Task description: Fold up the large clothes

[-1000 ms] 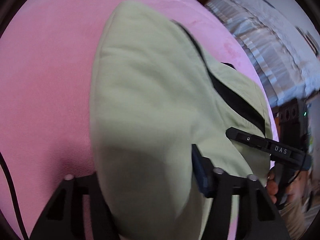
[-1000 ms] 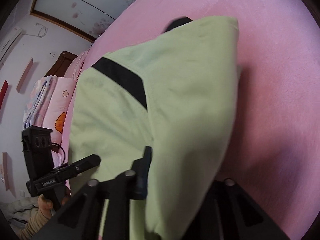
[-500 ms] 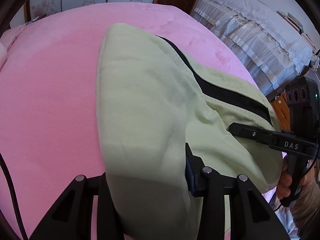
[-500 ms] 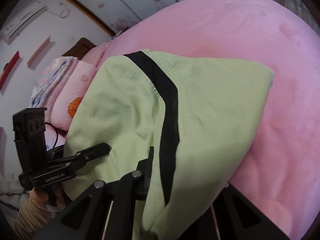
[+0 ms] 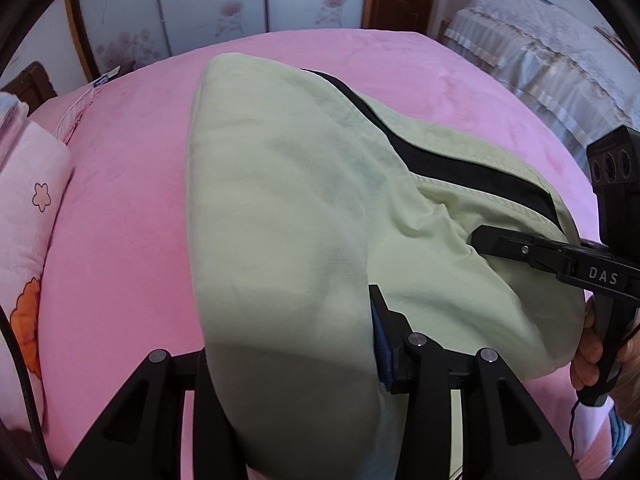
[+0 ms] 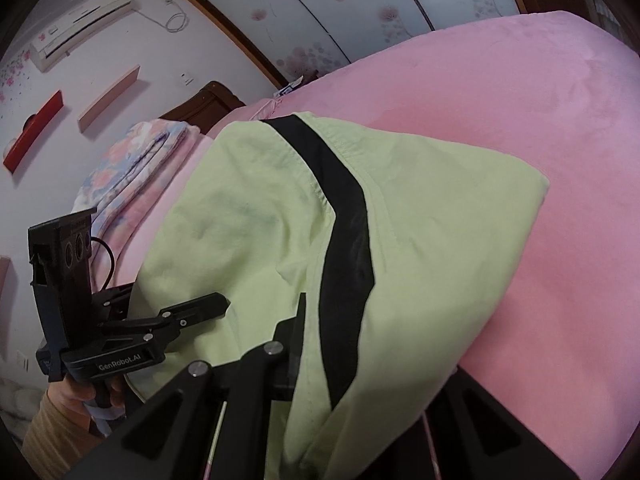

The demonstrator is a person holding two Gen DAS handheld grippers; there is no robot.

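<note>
A light green garment [image 5: 304, 200] with a black stripe [image 5: 448, 164] lies partly on the pink bed [image 5: 120, 184]; its near edge is lifted. My left gripper [image 5: 296, 344] is shut on the garment's near left part, cloth draped between its fingers. My right gripper [image 6: 360, 360] is shut on the garment [image 6: 248, 240] by the black stripe [image 6: 344, 240]. The right gripper also shows in the left wrist view [image 5: 480, 238], its tip against the cloth. The left gripper shows in the right wrist view [image 6: 216, 306].
A pink pillow with flower print [image 5: 28, 216] lies at the bed's left. Folded floral bedding [image 6: 132, 168] sits by the headboard. A second bed with a white lace cover [image 5: 552, 68] stands at the right. Sliding floral doors [image 5: 224, 12] are behind.
Both grippers have lifted and tilted up with the garment held; the views now show the room's far wall. More of the garment hangs off the bed towards me.
</note>
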